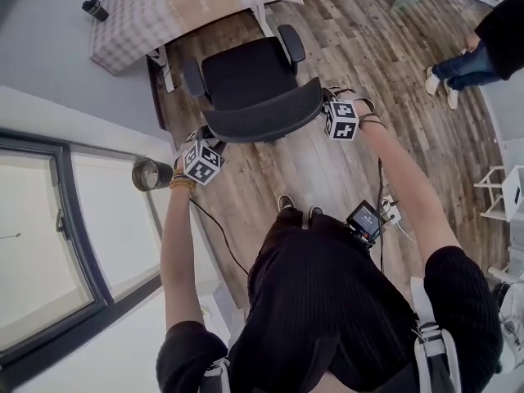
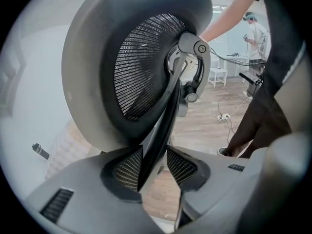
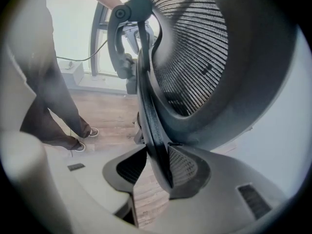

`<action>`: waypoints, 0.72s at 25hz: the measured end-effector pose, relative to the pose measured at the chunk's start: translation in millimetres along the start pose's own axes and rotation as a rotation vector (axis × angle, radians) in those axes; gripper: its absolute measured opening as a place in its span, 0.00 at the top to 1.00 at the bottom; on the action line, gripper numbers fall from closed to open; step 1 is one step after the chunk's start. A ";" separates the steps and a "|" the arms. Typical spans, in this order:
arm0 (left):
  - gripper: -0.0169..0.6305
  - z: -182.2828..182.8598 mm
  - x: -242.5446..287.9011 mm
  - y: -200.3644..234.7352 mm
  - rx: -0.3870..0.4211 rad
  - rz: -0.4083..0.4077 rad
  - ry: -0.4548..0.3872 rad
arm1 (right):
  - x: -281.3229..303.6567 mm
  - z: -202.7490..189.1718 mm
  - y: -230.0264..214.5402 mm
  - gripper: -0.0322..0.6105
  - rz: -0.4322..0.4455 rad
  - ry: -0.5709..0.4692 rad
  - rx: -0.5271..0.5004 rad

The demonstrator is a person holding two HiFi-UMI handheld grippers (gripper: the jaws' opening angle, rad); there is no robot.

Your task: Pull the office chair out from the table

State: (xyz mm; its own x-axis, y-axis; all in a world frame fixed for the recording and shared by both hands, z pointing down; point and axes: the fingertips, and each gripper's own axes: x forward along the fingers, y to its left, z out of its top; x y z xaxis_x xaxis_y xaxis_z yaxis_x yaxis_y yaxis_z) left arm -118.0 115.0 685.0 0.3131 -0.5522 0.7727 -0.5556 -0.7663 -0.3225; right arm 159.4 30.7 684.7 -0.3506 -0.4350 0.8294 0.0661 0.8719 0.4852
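The black office chair [image 1: 246, 72] stands on the wood floor, its seat out from under the cloth-covered table [image 1: 188, 6]. Its mesh backrest [image 1: 266, 119] faces me. My left gripper [image 1: 205, 137] is shut on the backrest's left rim, and my right gripper [image 1: 324, 106] is shut on the right rim. In the left gripper view the black rim [image 2: 161, 126] runs down between the left gripper's [image 2: 156, 167] ribbed pads. In the right gripper view the rim [image 3: 151, 126] likewise passes between the right gripper's [image 3: 156, 167] pads.
A black bottle [image 1: 96, 9] lies on the table's far left corner. Another person [image 1: 475, 47] stands at the upper right. A round metal bin [image 1: 150, 173] sits by the window wall at left. Cables and a power strip [image 1: 393, 211] lie by my feet; a white rack [image 1: 499, 191] stands at right.
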 end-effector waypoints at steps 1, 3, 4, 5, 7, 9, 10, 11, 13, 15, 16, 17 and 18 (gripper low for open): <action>0.72 0.5 -1.5 -5.0 -0.003 0.002 0.004 | -2.5 -1.5 3.9 0.74 0.000 -0.002 -0.001; 0.72 2.9 -4.9 -14.4 -0.010 0.011 0.011 | -8.3 -4.9 10.8 0.74 -0.002 -0.009 -0.004; 0.72 5.2 -6.7 -19.1 -0.014 0.018 0.015 | -11.9 -7.3 13.5 0.74 -0.005 -0.012 -0.006; 0.72 8.4 -8.3 -24.5 -0.020 0.025 0.020 | -16.0 -10.6 16.0 0.74 -0.009 -0.015 -0.009; 0.72 15.2 -10.4 -37.6 -0.032 0.030 0.025 | -24.1 -19.2 22.1 0.73 -0.009 -0.017 -0.014; 0.72 17.6 -12.0 -49.0 -0.041 0.031 0.026 | -28.4 -24.7 28.3 0.73 -0.008 -0.023 -0.022; 0.72 16.9 -12.5 -52.9 -0.043 0.033 0.025 | -28.9 -25.5 31.1 0.73 -0.010 -0.027 -0.026; 0.72 15.5 -13.0 -55.9 -0.043 0.034 0.021 | -29.0 -25.7 33.8 0.73 -0.012 -0.031 -0.028; 0.72 12.5 -14.7 -60.6 -0.042 0.035 0.012 | -30.5 -25.0 39.6 0.73 -0.015 -0.039 -0.029; 0.71 11.8 -17.5 -66.2 -0.047 0.036 0.009 | -35.1 -24.9 45.6 0.73 -0.019 -0.047 -0.029; 0.71 12.0 -19.0 -69.1 -0.049 0.037 0.010 | -37.3 -25.0 48.4 0.72 -0.021 -0.051 -0.030; 0.71 11.8 -20.2 -71.4 -0.052 0.039 0.011 | -38.7 -25.0 50.8 0.72 -0.024 -0.054 -0.031; 0.71 11.4 -21.2 -72.7 -0.053 0.047 0.011 | -39.4 -24.8 52.6 0.72 -0.026 -0.056 -0.031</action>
State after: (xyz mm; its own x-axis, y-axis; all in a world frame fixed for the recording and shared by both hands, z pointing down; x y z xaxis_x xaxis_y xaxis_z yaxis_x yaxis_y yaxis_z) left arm -75.4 178.6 685.8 0.2778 -0.5830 0.7635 -0.6096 -0.7213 -0.3290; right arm 199.9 88.1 684.4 -0.4043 -0.4431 0.8001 0.0851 0.8528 0.5153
